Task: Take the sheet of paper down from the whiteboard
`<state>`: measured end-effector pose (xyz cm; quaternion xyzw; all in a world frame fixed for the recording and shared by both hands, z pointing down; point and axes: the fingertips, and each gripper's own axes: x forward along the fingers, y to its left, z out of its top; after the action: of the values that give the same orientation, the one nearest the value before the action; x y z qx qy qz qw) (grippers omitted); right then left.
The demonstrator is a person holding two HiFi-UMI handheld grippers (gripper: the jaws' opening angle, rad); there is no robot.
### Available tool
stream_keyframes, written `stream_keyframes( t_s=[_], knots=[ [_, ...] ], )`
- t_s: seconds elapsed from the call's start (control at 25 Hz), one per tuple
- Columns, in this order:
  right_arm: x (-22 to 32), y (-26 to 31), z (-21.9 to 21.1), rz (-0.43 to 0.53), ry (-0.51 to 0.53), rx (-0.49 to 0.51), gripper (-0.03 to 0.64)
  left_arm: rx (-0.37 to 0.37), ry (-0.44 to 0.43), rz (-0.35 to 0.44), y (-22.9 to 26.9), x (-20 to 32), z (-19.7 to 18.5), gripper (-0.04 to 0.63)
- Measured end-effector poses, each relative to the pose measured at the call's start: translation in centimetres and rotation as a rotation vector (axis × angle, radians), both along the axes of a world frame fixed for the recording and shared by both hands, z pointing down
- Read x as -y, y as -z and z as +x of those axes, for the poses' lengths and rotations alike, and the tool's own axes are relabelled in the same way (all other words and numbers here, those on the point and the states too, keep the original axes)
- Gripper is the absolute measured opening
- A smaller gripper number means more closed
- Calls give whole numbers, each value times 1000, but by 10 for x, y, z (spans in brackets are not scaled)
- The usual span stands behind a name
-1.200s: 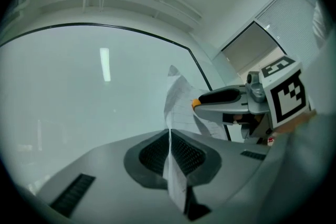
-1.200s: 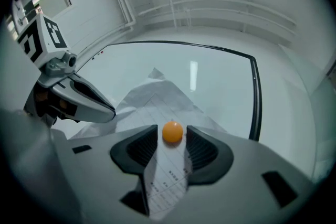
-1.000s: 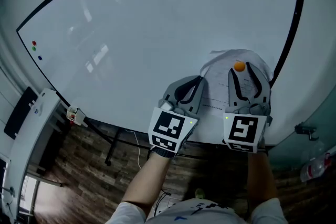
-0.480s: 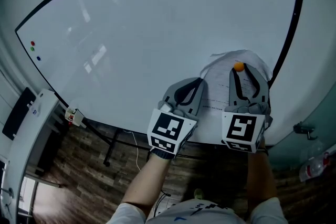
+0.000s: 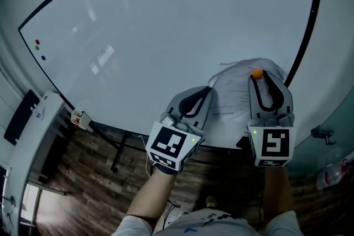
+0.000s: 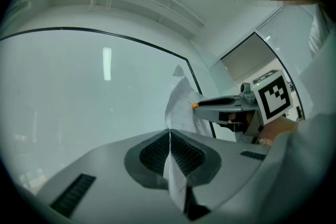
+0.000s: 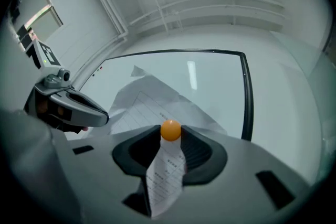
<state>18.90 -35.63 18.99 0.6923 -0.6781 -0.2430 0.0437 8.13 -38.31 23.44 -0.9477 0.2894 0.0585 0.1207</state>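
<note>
A printed paper sheet [image 5: 235,95] hangs crumpled at the whiteboard's [image 5: 166,25] lower right corner. My left gripper [image 5: 209,88] is shut on the sheet's left edge; in the left gripper view the paper [image 6: 181,105] runs straight between the closed jaws of that gripper [image 6: 169,134]. My right gripper [image 5: 260,74] is shut on a small orange ball magnet [image 5: 257,73] at the sheet's top. In the right gripper view the magnet [image 7: 170,130] sits pinched at the fingertips, with a strip of the paper [image 7: 165,176] trailing back between the jaws.
The board's black frame [image 5: 310,25] runs just right of the sheet. Red, green and blue magnets [image 5: 37,44] sit at the board's far left. A small holder [image 5: 80,118] hangs under the lower edge, a white cabinet [image 5: 27,141] stands at left, and wood floor lies below.
The right jaws have narrowed onto the orange magnet and that gripper has rolled and shifted right. The left gripper has drawn back and left with the paper's edge; the sheet bulges more.
</note>
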Motion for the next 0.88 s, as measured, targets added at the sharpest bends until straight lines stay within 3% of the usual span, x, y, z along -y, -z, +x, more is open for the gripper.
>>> stream_keyframes(
  t_s=[0.68, 0.88],
  knots=[
    [-78, -58, -68, -107, 133, 154, 128, 60, 24, -71, -48, -66, -85, 17],
    [-114, -67, -117, -115, 135, 165, 129, 49, 33, -91, -60, -97, -138, 17]
  ],
)
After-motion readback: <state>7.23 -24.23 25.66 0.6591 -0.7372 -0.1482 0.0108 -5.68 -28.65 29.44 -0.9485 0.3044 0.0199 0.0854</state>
